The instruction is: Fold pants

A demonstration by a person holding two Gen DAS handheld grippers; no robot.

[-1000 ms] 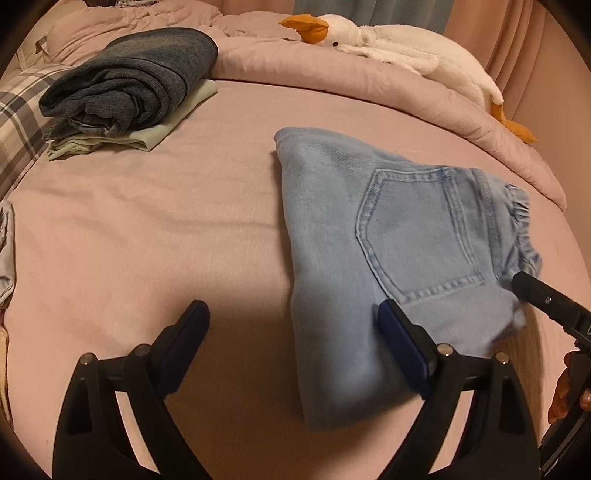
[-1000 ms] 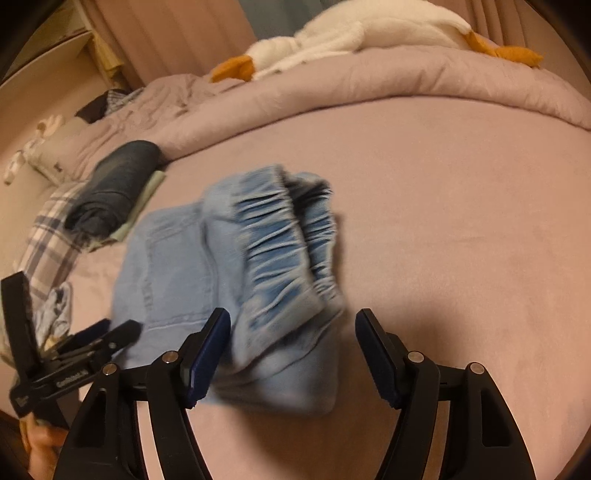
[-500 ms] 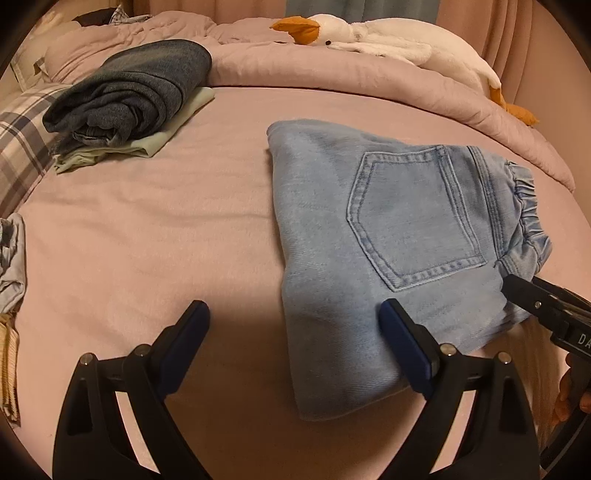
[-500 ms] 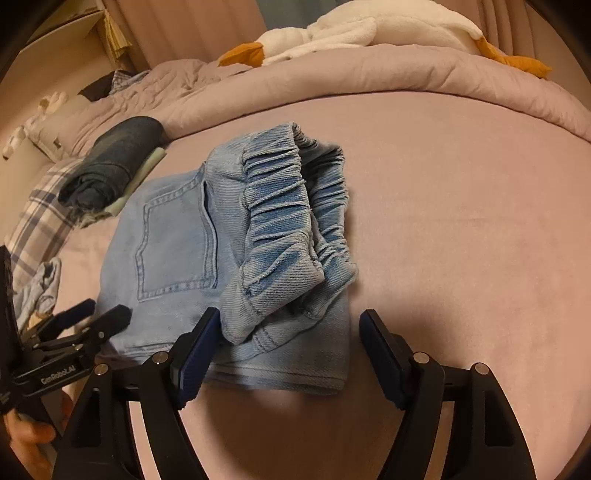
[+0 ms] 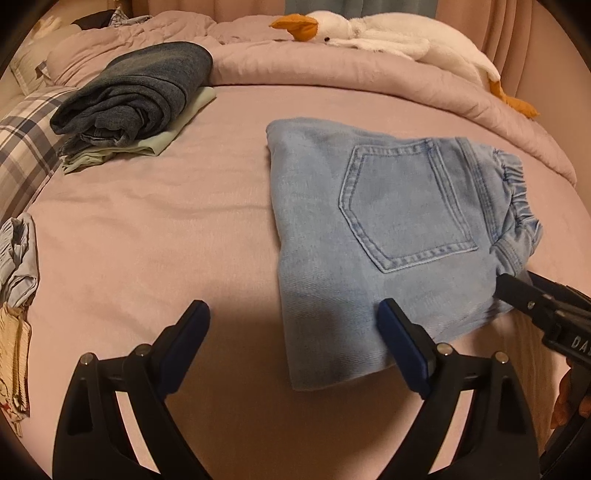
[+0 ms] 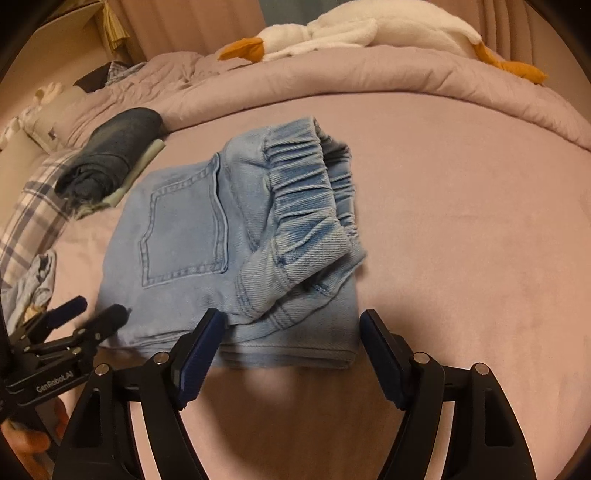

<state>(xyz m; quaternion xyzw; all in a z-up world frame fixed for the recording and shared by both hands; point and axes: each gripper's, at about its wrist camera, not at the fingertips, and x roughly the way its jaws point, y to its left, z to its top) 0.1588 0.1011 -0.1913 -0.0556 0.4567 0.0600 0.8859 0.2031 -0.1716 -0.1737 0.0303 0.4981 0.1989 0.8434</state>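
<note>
Pink bedding [image 5: 147,236] is covering the whole bed, with a white plush goose [image 5: 369,33] lying along the rumpled duvet at the far side and a stack of folded dark jeans [image 5: 136,88] sitting on a pale green garment near a plaid pillow [image 5: 22,147].

Light blue pants [image 5: 369,236] are lying near the middle of the bed as a compact rectangle, back pocket [image 5: 402,206] facing up and the gathered elastic waistband [image 6: 310,199] curling up loosely at 1 end. By the look of it, the folding is nearly finished, and the step in hand seems to be letting go and checking the bundle.

Both tools are hovering at the near edge of the pants. The left gripper [image 5: 291,347] is standing spread wide with nothing between its pads, 1 finger over the denim's corner. The right gripper [image 6: 291,354] is likewise spread, pinching nothing, just short of the stacked hem layers.

The next move probably calls for pressing that bulging waistband flat, or moving the bundle towards the folded stack.
</note>
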